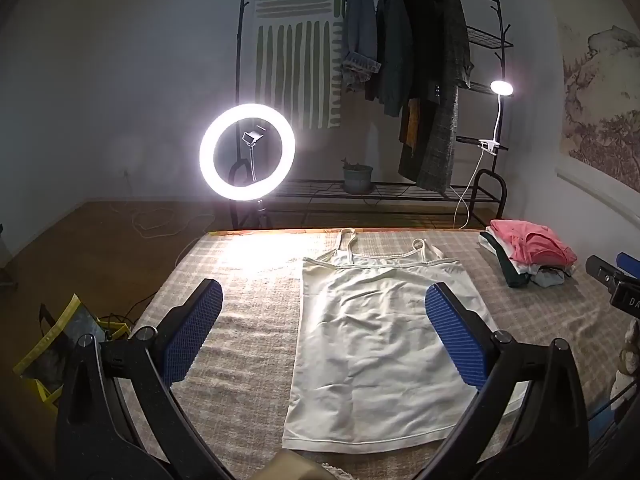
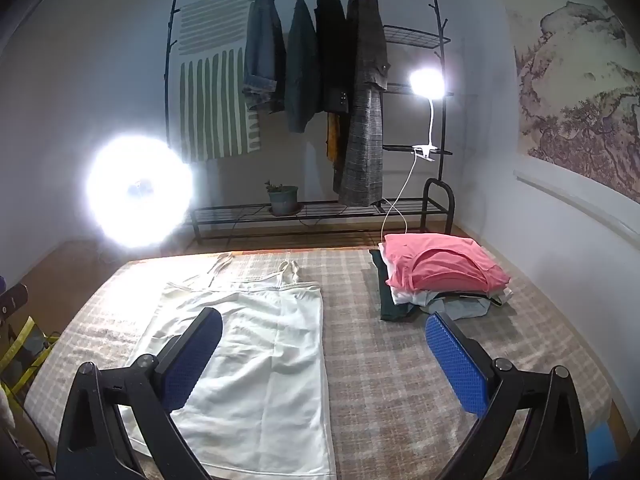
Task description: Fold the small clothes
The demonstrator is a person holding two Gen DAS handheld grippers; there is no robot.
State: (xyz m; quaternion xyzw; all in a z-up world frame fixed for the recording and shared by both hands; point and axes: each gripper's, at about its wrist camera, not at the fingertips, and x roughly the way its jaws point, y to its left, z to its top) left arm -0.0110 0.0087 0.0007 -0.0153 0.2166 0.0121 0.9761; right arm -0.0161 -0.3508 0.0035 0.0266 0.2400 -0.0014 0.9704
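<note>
A white camisole [image 1: 376,344] lies flat on the checked cloth of the table [image 1: 248,320], straps toward the far edge, hem toward me. It also shows in the right wrist view [image 2: 256,360]. My left gripper [image 1: 322,304] is open and empty, held above the top, its blue pads [image 1: 192,332] spread either side of the left half. My right gripper [image 2: 324,336] is open and empty above the top's right edge; its body shows at the right edge of the left wrist view [image 1: 616,280].
A pile of folded clothes with a pink piece on top [image 2: 436,268] sits at the table's far right. A ring light [image 1: 247,152] stands past the far edge, a clip lamp [image 1: 501,88] and clothes rack [image 1: 400,80] behind. A yellow bag [image 1: 60,344] lies on the floor left.
</note>
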